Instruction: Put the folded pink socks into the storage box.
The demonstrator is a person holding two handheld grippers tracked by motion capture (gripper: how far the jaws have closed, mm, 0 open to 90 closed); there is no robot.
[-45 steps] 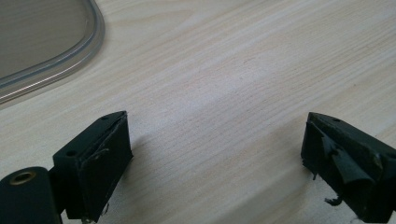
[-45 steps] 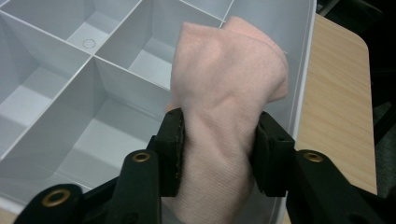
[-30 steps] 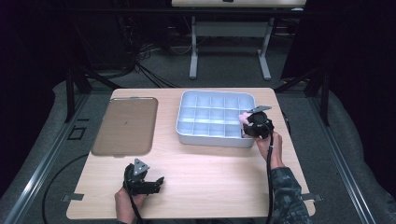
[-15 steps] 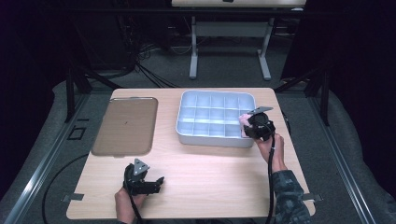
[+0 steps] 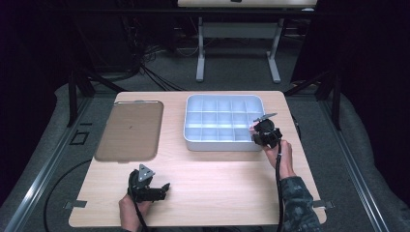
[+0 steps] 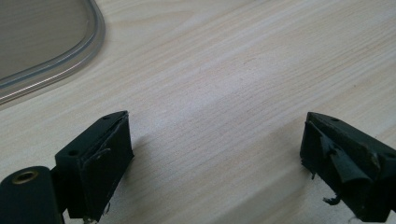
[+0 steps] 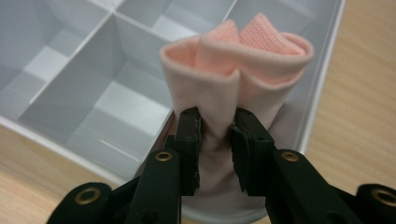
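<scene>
A rolled pink cloth (image 7: 233,60) stands upright in the near right corner compartment of a white divided tray (image 5: 192,144). My right gripper (image 7: 216,121) is shut on the cloth's lower part; its jaws have just been closing, and the fabric is pinched and bulges above the pads. From above, the right gripper (image 5: 261,131) sits at the tray's near right corner, with a bit of the pink cloth (image 5: 252,129) showing beside it. My left gripper (image 5: 163,189) rests on the table near the front left, open, with bare wood between its jaws (image 6: 215,154).
A flat brown tray (image 5: 128,130) lies at the table's left, and its rounded corner (image 6: 42,42) shows ahead of the left gripper. The white tray's other compartments (image 7: 84,70) hold nothing. Bare wood runs along the table front (image 5: 217,183).
The right gripper has shifted slightly at the tray's corner, and less of the pink cloth shows beside it. The left gripper has not moved.
</scene>
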